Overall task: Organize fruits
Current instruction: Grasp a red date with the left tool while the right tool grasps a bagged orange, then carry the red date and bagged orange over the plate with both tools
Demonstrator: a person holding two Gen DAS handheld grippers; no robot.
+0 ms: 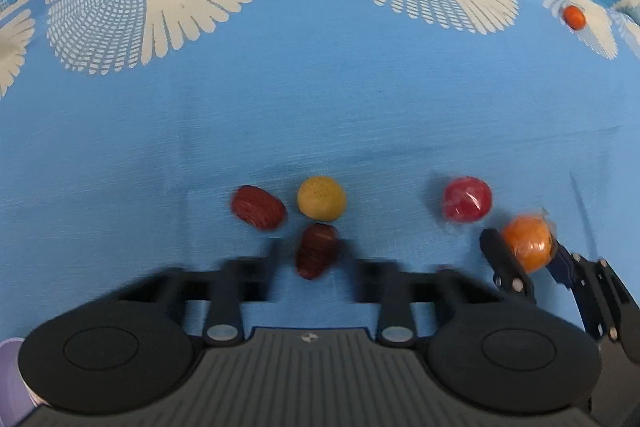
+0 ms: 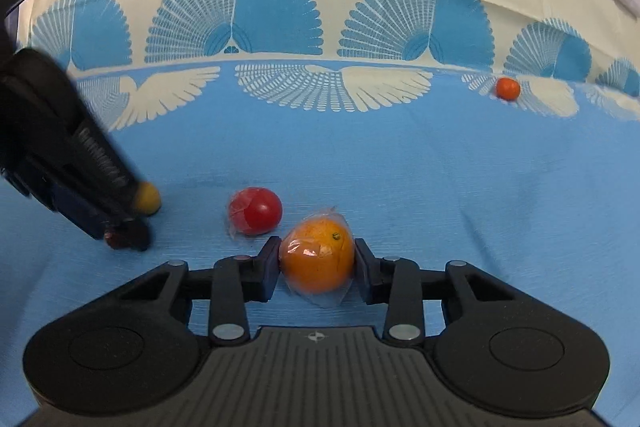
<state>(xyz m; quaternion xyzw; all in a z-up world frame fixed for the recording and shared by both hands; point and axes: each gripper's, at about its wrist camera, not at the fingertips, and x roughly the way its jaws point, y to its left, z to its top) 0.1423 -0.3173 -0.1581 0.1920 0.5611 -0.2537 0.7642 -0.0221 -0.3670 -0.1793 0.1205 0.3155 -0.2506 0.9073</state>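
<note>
Between the fingers of my right tool (image 2: 317, 264) sits the wrapped orange (image 2: 318, 257), pinched on both sides, low over the counter's blue cloth (image 2: 400, 167). My left tool (image 1: 310, 259) is spread around 1 dark red fruit (image 1: 316, 251), blurred, not gripping. I judge the step is carrying the orange to a group; next, place it beside the red ball (image 2: 256, 211). Another small orange fruit (image 2: 508, 89) lies far off.

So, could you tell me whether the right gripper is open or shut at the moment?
Shut on the wrapped orange: the right gripper has both finger pads pressed against the fruit's sides, seen in both wrist views.
</note>
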